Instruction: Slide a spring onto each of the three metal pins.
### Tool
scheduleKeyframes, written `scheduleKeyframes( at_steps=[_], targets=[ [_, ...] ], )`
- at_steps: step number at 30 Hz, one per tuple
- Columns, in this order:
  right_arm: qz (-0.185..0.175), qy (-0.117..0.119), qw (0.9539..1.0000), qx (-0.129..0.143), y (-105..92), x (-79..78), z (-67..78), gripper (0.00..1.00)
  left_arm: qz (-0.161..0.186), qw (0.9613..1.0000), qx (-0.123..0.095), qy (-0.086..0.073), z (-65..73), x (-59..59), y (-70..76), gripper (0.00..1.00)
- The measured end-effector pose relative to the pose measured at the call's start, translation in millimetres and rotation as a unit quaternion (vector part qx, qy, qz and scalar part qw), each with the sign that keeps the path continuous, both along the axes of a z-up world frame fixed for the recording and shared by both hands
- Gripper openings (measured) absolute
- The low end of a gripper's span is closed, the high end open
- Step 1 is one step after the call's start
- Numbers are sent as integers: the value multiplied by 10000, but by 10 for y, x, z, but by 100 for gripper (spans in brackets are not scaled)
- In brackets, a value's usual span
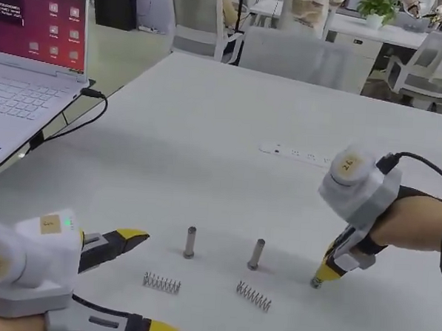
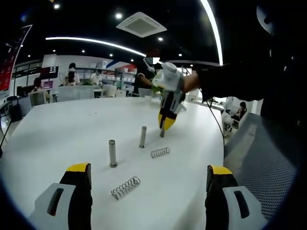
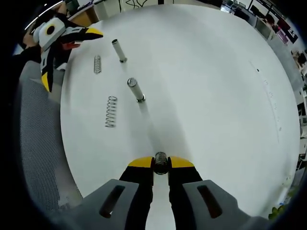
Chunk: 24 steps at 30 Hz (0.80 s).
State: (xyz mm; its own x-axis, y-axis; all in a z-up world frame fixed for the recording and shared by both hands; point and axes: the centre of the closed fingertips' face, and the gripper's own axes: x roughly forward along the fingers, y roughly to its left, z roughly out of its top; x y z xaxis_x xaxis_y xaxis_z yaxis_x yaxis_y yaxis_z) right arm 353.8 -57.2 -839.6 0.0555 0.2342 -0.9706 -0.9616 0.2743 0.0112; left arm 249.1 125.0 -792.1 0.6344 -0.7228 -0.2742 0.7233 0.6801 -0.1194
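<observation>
Right tool: the right tool (image 1: 319,277) points down at the counter (image 1: 222,136) on the person's right. Its jaws are together on a small coiled round end (image 3: 160,163), which looks like a spring seen end-on.
Third pin: a short grey stub (image 2: 162,132) shows just under the right tool's tips. It is probably the third pin with that spring going over it, but the pictures do not show how far down the spring sits.
Left tool: the left tool (image 2: 149,168) hovers low at the person's near left with its jaws wide apart and nothing between them.
Open pins: the left pin (image 1: 190,242) and the middle pin (image 1: 256,254) both stand upright and bare, well apart from each other.
Loose springs: the left spring (image 1: 161,283) lies flat on the near side of the left pin. The middle spring (image 1: 253,295) lies flat on the near side of the middle pin. Neither spring touches its pin.
Deciding relation: the left spring lies just ahead of the left tool's open jaws, with the left pin straight beyond it. The left tool is clearly the nearer of the two.
Axis: each loose spring's long axis runs along the counter, while the pins point up. A picked-up spring would likely need turning on end before it can drop over a pin.
Progress: judged from this, one pin is being served and two remain.
</observation>
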Motion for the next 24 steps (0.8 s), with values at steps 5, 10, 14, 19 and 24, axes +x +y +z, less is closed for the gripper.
scheduleKeyframes(
  at_steps=[5,10,14,19,24],
  targets=[
    [15,14,10000,-63,-19,-8,-48,9,15,10000,7,9,-6,0,21,97],
    [7,17,10000,1,-9,-3,-38,9,17,10000,5,20,-19,0,16,97],
    [68,18,10000,15,-11,-15,-51,14,12,10000,-2,16,-18,1,7,97],
    [74,-28,10000,57,-25,-13,-25,17,9,10000,7,31,-26,-5,9,97],
    [92,-148,9997,148,-12,-1,70,19,3,10000,6,32,-24,-5,3,96]
  ],
)
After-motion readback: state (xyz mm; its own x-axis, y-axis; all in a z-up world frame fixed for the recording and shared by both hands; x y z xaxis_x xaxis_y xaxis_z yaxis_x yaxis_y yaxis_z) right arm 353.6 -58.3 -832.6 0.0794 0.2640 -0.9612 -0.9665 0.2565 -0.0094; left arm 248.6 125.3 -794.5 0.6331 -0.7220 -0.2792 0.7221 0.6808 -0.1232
